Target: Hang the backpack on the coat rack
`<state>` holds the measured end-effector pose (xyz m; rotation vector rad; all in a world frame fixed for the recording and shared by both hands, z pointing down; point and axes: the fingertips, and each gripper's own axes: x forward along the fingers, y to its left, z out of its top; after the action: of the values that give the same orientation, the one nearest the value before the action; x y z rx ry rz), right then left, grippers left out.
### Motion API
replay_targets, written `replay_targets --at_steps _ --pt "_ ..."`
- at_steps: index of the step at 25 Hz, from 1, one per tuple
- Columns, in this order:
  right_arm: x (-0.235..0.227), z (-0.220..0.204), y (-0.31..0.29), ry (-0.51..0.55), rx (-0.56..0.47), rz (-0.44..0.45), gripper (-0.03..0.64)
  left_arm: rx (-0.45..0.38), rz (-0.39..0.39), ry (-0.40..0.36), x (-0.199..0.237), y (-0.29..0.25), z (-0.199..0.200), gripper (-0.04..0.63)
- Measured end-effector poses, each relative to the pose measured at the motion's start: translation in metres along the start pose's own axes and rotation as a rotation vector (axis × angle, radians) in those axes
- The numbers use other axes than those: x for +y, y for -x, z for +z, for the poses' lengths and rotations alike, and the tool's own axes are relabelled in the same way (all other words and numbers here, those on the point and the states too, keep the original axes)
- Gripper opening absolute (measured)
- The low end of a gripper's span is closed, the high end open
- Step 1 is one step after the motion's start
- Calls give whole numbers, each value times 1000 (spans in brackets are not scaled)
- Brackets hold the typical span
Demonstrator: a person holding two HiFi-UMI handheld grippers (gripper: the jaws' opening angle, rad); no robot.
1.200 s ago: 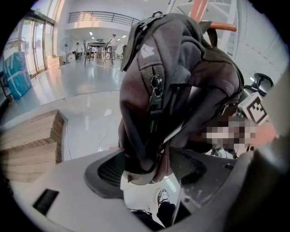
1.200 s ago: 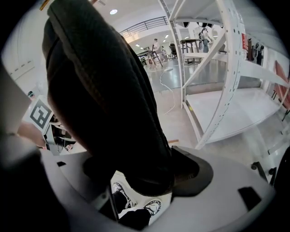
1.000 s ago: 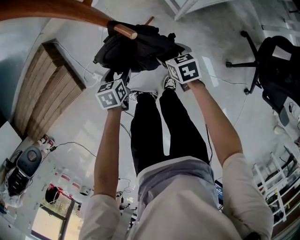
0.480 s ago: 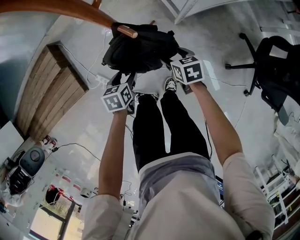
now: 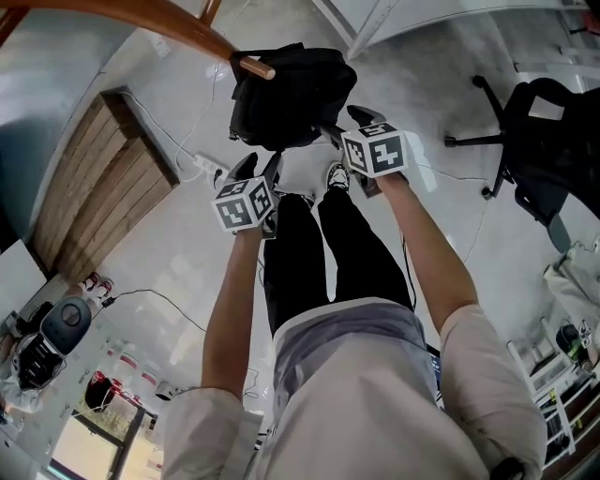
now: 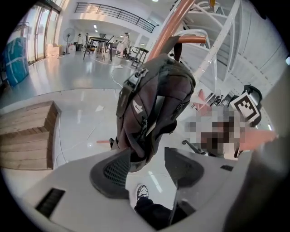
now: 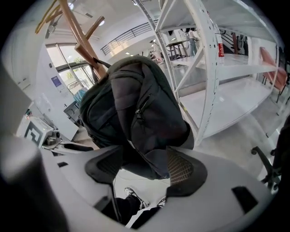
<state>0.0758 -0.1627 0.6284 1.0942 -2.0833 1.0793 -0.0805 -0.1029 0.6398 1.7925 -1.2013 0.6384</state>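
The black backpack (image 5: 291, 94) hangs by its top loop from a wooden peg (image 5: 255, 67) of the coat rack (image 5: 178, 23). Both grippers are at its lower end. My left gripper (image 5: 262, 167) is under the bag's left bottom corner. In the left gripper view its jaws (image 6: 149, 163) are closing, and the backpack's (image 6: 154, 104) bottom corner dips between them, brushing the left pad and clear of the right one. My right gripper (image 5: 342, 127) is at the bag's right bottom. Its jaws (image 7: 142, 165) are also closing around the backpack's (image 7: 136, 118) sagging base without visibly pinching it.
A black office chair (image 5: 534, 141) stands at the right. A low wooden platform (image 5: 103, 187) lies at the left, with a power strip and cable (image 5: 202, 167) beside it. White shelving (image 7: 213, 68) rises behind the bag. The person's legs and shoes (image 5: 328, 244) are directly below.
The backpack has settled into a tighter, more upright shape under the peg. Both grippers have slipped back from its underside, and the left one has shifted right.
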Motion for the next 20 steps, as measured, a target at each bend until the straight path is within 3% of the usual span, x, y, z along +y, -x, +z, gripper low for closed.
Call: replay_targets --at_steps 9,20 --pt "21 21 38 -45 -66 37 246 -62 2 54 -4 32 18 208" --pt "48 28 80 33 -53 67 169 -164 -36 11 -38 80 37 121"
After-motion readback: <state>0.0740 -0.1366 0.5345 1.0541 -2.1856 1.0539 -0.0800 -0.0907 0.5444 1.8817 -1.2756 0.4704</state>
